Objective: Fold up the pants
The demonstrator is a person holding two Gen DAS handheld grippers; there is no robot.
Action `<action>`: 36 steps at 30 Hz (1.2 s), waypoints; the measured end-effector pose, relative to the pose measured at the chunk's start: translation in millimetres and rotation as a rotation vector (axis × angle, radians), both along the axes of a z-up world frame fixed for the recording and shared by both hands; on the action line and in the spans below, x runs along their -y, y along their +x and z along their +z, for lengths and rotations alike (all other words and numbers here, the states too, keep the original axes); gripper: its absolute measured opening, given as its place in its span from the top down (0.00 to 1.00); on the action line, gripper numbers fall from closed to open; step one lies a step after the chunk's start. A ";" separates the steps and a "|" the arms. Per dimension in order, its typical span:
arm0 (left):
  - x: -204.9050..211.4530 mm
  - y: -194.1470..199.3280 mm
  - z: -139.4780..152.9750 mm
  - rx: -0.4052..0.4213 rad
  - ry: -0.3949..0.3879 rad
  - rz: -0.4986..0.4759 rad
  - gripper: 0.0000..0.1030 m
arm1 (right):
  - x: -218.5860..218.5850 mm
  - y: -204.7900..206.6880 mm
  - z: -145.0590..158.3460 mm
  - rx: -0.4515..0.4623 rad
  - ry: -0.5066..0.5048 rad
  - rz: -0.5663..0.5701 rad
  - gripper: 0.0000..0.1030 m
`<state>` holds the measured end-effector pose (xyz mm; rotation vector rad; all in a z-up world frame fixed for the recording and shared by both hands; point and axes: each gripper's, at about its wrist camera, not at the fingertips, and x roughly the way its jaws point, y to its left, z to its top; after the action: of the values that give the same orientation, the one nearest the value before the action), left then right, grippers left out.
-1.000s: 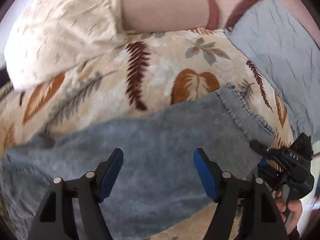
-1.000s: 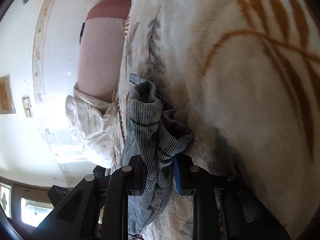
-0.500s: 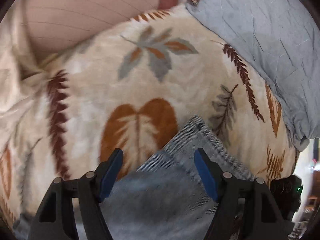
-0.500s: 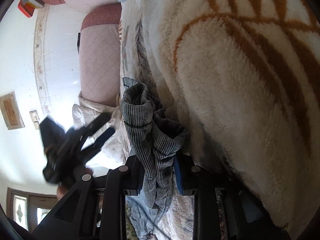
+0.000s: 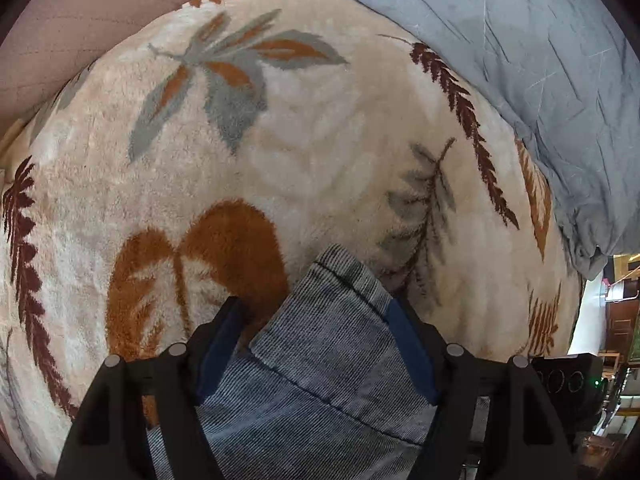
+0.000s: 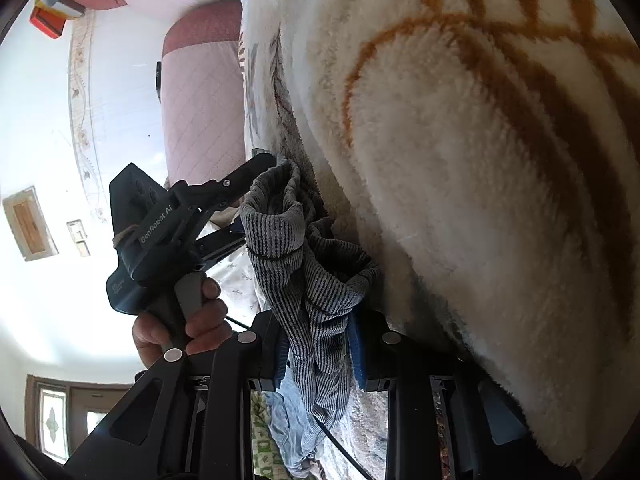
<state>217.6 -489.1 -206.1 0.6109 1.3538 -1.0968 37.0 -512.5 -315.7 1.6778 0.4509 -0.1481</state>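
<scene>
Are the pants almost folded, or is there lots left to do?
Lots left. The right tongs are shut on a bunched part of the pants, so one end is gripped. The left tongs are open around a hemmed corner on the leaf blanket, not pinching yet. No neat fold shows anywhere.

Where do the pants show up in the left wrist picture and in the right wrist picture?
Left wrist: the pants fill the bottom middle, one corner between the open fingers of the left gripper.
Right wrist: bunched at lower centre, pinched in the right gripper, their top corner by the left gripper at middle left.
Shared landmark: the cream leaf-print blanket under the pants in both views.
</scene>
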 end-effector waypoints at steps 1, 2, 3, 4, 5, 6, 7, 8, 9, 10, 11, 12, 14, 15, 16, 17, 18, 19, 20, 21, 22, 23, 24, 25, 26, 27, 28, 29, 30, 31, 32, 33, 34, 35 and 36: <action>0.1 -1.3 0.1 0.008 -0.001 0.004 0.32 | -0.4 0.7 0.4 -0.001 -0.004 -0.001 0.78; -0.2 -4.0 1.0 0.017 -0.010 -0.005 0.41 | -0.7 0.9 0.9 -0.003 -0.006 -0.003 0.78; -0.6 -6.9 1.5 0.028 -0.018 -0.022 0.45 | -1.3 2.1 2.0 -0.003 -0.010 -0.005 0.79; -2.0 -10.2 3.5 0.036 -0.032 -0.039 0.54 | -1.6 2.5 2.8 -0.005 -0.019 -0.006 0.79; -3.7 -13.0 5.1 0.036 -0.046 -0.044 0.62 | -2.3 3.9 4.5 -0.008 -0.038 -0.004 0.80; -5.2 -14.6 6.4 0.033 -0.056 -0.044 0.65 | -3.4 3.2 6.7 0.015 -0.051 0.019 0.80; -8.2 -14.8 8.1 0.040 -0.061 -0.042 0.71 | -3.7 3.7 9.2 0.014 -0.068 0.022 0.80; -11.1 -14.2 10.3 0.044 -0.072 -0.035 0.79 | -4.2 5.1 12.0 0.010 -0.089 0.028 0.80; -14.8 -12.4 13.1 0.041 -0.080 -0.029 0.81 | -4.5 6.1 14.4 0.006 -0.108 0.035 0.80; -19.7 -8.8 15.7 0.033 -0.094 -0.022 0.82 | -4.9 7.6 17.6 -0.002 -0.128 0.041 0.80; -24.4 -7.2 19.8 0.029 -0.113 -0.012 0.83 | -5.8 8.4 21.4 -0.008 -0.147 0.045 0.79; -26.5 -2.7 24.0 0.028 -0.127 -0.006 0.83 | -6.8 8.8 24.7 -0.011 -0.160 0.047 0.79; -36.9 2.0 34.4 0.020 -0.170 0.022 0.84 | -9.3 9.2 33.0 -0.007 -0.194 0.050 0.79; -42.1 5.3 40.1 0.012 -0.193 0.035 0.84 | -11.0 9.4 38.2 -0.001 -0.215 0.050 0.79; -48.8 8.9 46.6 0.001 -0.222 0.051 0.84 | -14.5 10.2 49.1 0.004 -0.261 0.054 0.79; -57.6 13.5 54.9 -0.009 -0.249 0.069 0.84 | -17.7 11.2 56.8 0.006 -0.298 0.059 0.79; -61.3 16.6 61.4 -0.015 -0.265 0.081 0.84 | -21.8 12.3 65.8 0.010 -0.337 0.065 0.79; -67.2 21.4 67.5 -0.019 -0.286 0.092 0.84 | -26.4 14.8 75.8 0.020 -0.375 0.071 0.79; -78.2 27.2 76.6 -0.019 -0.309 0.105 0.84 | -32.8 17.6 86.6 0.037 -0.411 0.080 0.79; -87.3 33.8 84.8 -0.020 -0.328 0.118 0.84 | -39.2 20.2 96.3 0.052 -0.443 0.090 0.79; -102.6 39.0 95.2 -0.025 -0.352 0.136 0.84 | -45.5 22.6 104.6 0.064 -0.473 0.100 0.79; -115.7 43.2 104.2 -0.026 -0.373 0.151 0.84 | -54.4 26.1 115.1 0.078 -0.512 0.118 0.79; -126.6 45.6 110.0 -0.024 -0.391 0.163 0.84 | -61.8 28.6 122.8 0.092 -0.540 0.133 0.79; -142.2 50.8 118.8 -0.020 -0.411 0.181 0.84 | -71.0 32.2 131.7 0.111 -0.569 0.152 0.79; -160.3 56.2 126.7 -0.016 -0.430 0.202 0.84 | -84.7 37.3 143.2 0.137 -0.607 0.179 0.79; -171.5 59.3 131.0 -0.013 -0.443 0.223 0.84 | -92.7 40.5 149.2 0.147 -0.627 0.195 0.79; -188.7 64.2 136.0 -0.011 -0.456 0.244 0.84 | -104.2 44.8 156.2 0.159 -0.652 0.218 0.79; -207.1 68.9 140.6 -0.006 -0.467 0.263 0.84 | -118.4 50.9 163.0 0.177 -0.670 0.249 0.79; -223.1 72.9 143.0 -0.002 -0.473 0.281 0.84 | -129.6 55.6 167.4 0.192 -0.680 0.272 0.79; -238.3 76.7 144.2 0.005 -0.472 0.299 0.84 | -141.3 59.6 171.6 0.206 -0.696 0.298 0.79; -255.6 80.7 143.5 0.012 -0.467 0.318 0.84 | -154.8 64.8 175.6 0.215 -0.709 0.325 0.79; -272.4 85.2 141.0 0.016 -0.463 0.337 0.84 | -169.1 69.3 176.6 0.223 -0.712 0.351 0.79; -284.0 89.3 138.5 0.017 -0.456 0.354 0.84 | -178.2 74.0 177.6 0.229 -0.713 0.373 0.79; -298.8 94.7 132.4 0.017 -0.441 0.377 0.84 | -191.9 79.6 176.6 0.225 -0.723 0.400 0.79; -308.1 97.1 126.8 0.017 -0.427 0.391 0.84 | -202.2 83.4 174.5 0.215 -0.732 0.420 0.79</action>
<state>314.7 -181.0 -79.3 0.0376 1.1152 -1.0100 120.4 -310.3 -141.2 0.8471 0.4992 0.1635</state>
